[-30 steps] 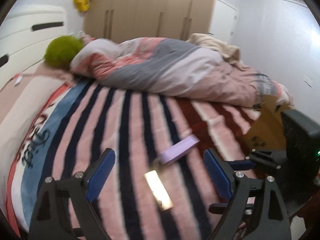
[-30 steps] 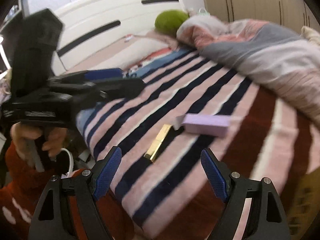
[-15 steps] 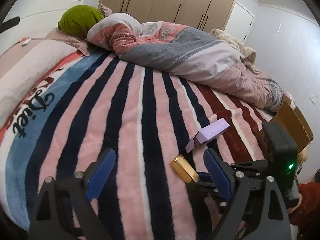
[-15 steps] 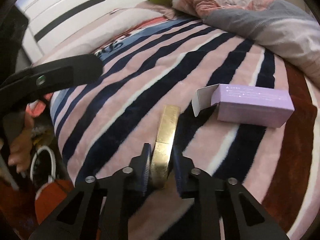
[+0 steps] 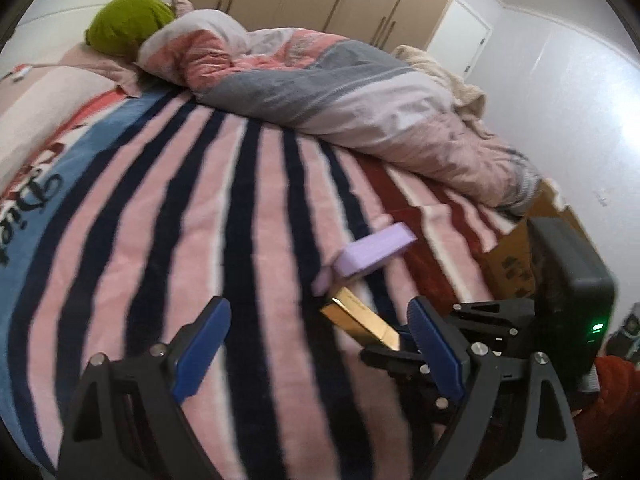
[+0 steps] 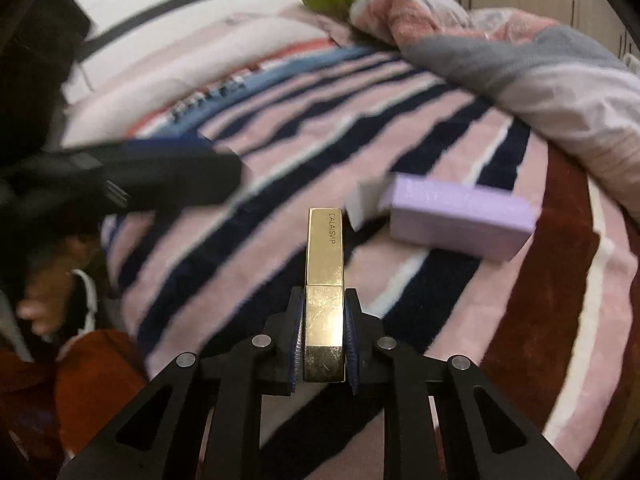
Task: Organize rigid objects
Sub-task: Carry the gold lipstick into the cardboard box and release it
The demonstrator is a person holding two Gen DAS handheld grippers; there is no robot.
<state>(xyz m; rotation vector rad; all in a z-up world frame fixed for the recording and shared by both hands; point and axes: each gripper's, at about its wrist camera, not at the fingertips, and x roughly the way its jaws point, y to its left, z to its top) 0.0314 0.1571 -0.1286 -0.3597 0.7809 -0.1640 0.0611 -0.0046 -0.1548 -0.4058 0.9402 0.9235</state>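
A gold lipstick tube (image 6: 324, 264) sticks out forward from my right gripper (image 6: 324, 320), which is shut on its near end. Its far end points toward the open flap of a purple box (image 6: 460, 216) lying on the striped blanket (image 6: 280, 128). In the left wrist view my left gripper (image 5: 316, 344) hangs open over the blanket with nothing between its blue pads. There the gold tube (image 5: 360, 320) shows just inside its right finger, and the purple box (image 5: 374, 252) lies a little beyond. I cannot tell whether the tube still touches the blanket.
A bunched pink and grey quilt (image 5: 340, 92) fills the far side of the bed, with a green pillow (image 5: 128, 24) by the white headboard. A cardboard box (image 5: 520, 248) stands off the bed's right edge. A hand (image 6: 44, 292) and a red sleeve (image 6: 92, 376) are at the near edge.
My right gripper went from open above the bed to shut on the gold tube. Both grippers have sunk closer to the blanket, and the purple box looks nearer.
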